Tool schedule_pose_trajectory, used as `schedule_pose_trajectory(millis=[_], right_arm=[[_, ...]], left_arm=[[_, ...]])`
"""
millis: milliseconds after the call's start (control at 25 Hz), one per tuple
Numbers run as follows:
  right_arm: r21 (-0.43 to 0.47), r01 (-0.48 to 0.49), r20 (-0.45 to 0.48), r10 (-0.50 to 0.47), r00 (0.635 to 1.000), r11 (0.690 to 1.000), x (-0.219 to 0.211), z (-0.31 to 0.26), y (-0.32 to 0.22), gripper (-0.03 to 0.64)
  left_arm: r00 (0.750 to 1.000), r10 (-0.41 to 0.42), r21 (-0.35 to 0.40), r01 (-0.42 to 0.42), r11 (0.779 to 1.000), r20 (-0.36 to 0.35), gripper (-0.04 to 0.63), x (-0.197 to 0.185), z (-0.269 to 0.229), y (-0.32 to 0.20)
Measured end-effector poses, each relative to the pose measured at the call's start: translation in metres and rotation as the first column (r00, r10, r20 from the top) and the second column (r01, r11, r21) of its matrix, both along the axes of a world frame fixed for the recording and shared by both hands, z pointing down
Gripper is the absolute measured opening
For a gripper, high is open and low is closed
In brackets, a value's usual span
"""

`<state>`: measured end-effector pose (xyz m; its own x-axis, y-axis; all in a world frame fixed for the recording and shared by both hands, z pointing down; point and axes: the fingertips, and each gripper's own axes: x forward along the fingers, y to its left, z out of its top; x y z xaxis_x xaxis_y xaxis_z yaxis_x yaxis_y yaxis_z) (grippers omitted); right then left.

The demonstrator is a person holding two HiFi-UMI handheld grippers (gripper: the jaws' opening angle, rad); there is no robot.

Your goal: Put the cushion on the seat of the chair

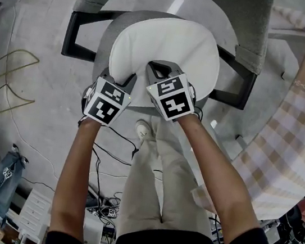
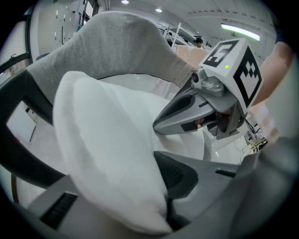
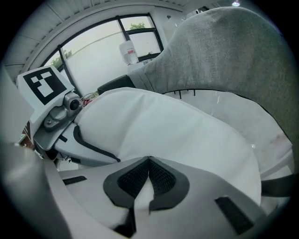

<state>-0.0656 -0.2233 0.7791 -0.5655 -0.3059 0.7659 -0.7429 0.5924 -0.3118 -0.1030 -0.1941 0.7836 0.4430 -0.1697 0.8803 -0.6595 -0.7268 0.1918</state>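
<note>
Since the white cushion point(image 1: 163, 52) is pinched by its edge farthest from the chair back point(image 1: 251, 31), it extends from both grippers toward that back. Its longer axis runs across the back, over the grey seat point(image 1: 103, 46). A thick fold of that edge is clamped by the left gripper point(image 1: 129, 80), and a thinner tuck by the right gripper point(image 1: 159, 68), which is set slightly nearer the back. Coverage of the seat is shown only in the head view. The two pinches are confirmed only in the gripper views, where the cushion is seen bulging upward. Whether it already rests on the seat cannot be told.
</note>
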Motion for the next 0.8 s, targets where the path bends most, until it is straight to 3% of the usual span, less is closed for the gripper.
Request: schedule_pose_trajectory(millis=[280, 640, 800], right_arm=[[-0.005, -0.020, 0.006, 0.020, 1.000, 1.000, 0.000, 0.007, -0.004, 0.018], [-0.019, -0.018, 0.014, 0.018, 1.000, 1.000, -0.005, 0.014, -0.004, 0.018], [-0.037, -0.021, 0.011, 0.022, 1.000, 0.999, -0.005, 0.020, -0.003, 0.018]], left_arm=[[1.000, -0.009, 0.029, 0.008, 1.000, 0.026, 0.102, -0.003, 0.002, -0.004], [0.990, -0.129, 0.070, 0.125, 0.990, 0.050, 0.300, -0.026, 0.005, -0.016], [0.983, -0.153, 0.105, 0.143, 0.984, 0.097, 0.321, -0.038, 0.006, -0.017]])
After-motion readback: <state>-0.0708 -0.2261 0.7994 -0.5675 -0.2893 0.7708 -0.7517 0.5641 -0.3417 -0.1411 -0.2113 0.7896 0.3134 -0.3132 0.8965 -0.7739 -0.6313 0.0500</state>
